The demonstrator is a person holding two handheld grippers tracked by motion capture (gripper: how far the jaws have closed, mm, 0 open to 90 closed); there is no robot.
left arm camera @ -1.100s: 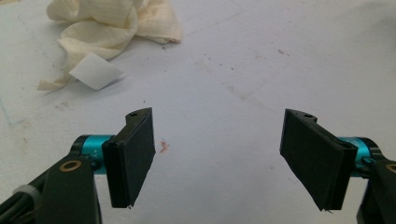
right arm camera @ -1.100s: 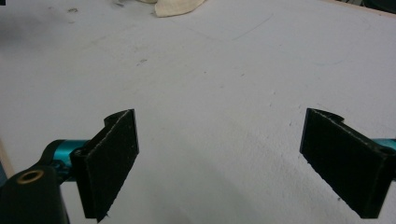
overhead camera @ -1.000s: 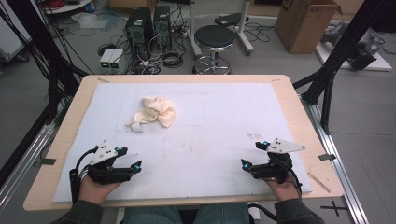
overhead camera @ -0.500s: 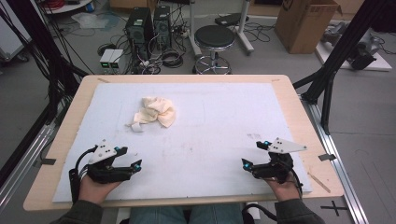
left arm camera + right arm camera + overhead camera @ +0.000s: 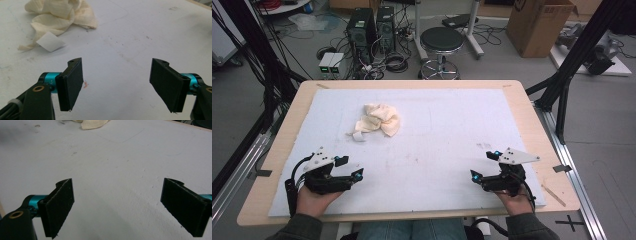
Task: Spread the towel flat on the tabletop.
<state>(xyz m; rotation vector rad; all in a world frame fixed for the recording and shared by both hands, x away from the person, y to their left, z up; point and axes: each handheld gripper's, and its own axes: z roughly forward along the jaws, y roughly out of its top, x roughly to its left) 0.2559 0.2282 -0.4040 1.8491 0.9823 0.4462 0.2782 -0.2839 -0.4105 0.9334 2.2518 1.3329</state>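
Even, bright overhead light — soft shadows on the white mat (image 5: 447, 135), slightly soft focus, no glare.

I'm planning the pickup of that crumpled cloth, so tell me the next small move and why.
Probably move the left gripper forward toward the cloth. Both grippers sit near the front edge of the table with jaws wide open and nothing between them. The cloth lies crumpled farther back on the left half of the white mat, nearer the left gripper than the right gripper.

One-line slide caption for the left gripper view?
Left gripper held open over the white mat, a crumpled cream cloth lying ahead.
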